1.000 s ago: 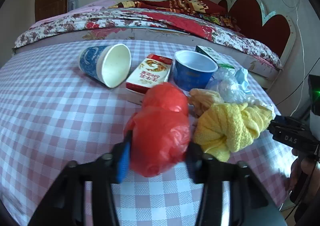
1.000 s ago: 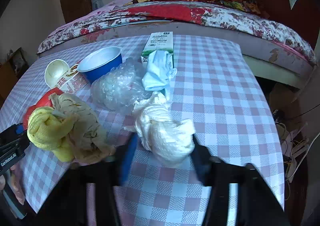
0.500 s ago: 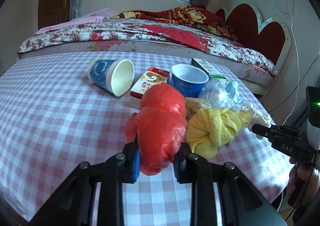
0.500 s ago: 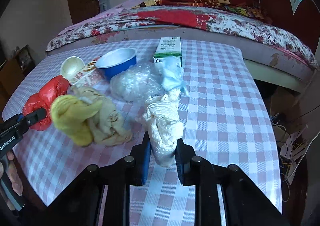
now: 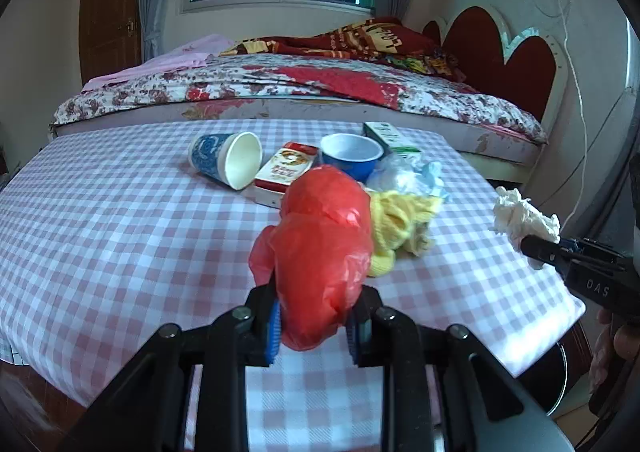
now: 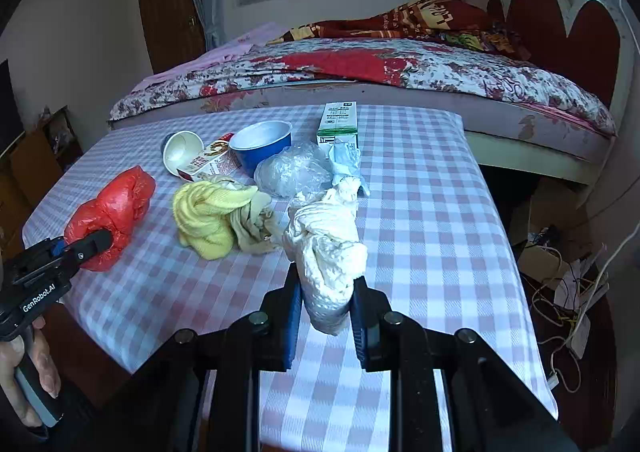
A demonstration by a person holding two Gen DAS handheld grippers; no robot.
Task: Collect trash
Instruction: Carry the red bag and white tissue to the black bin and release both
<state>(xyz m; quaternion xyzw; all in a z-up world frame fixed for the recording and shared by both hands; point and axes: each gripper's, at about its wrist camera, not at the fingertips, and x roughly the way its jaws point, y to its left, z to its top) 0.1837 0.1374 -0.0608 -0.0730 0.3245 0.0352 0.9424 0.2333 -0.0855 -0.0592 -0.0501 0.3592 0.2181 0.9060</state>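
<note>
Left claw (image 5: pixel 314 322) clamped on red plastic bag (image 5: pixel 320 256), held above checkered worktop (image 5: pixel 120 220). Right claw (image 6: pixel 326 318) clamped on white crumpled paper wad (image 6: pixel 326 244), also above worktop. Yellow cloth (image 6: pixel 208 212) lies between them; blue bowl (image 6: pixel 262 146) and milk carton (image 6: pixel 338 122) behind cloth.

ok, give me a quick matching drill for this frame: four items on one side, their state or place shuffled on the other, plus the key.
Items
1. red plastic bag
2. white crumpled paper
3. paper cup
4. yellow cloth

States
A. lying on its side on the table
B. clamped in the right gripper
C. loose heap on the tablecloth
D. clamped in the left gripper

Pairs: 1-D, 2-B, 3-A, 4-C
</note>
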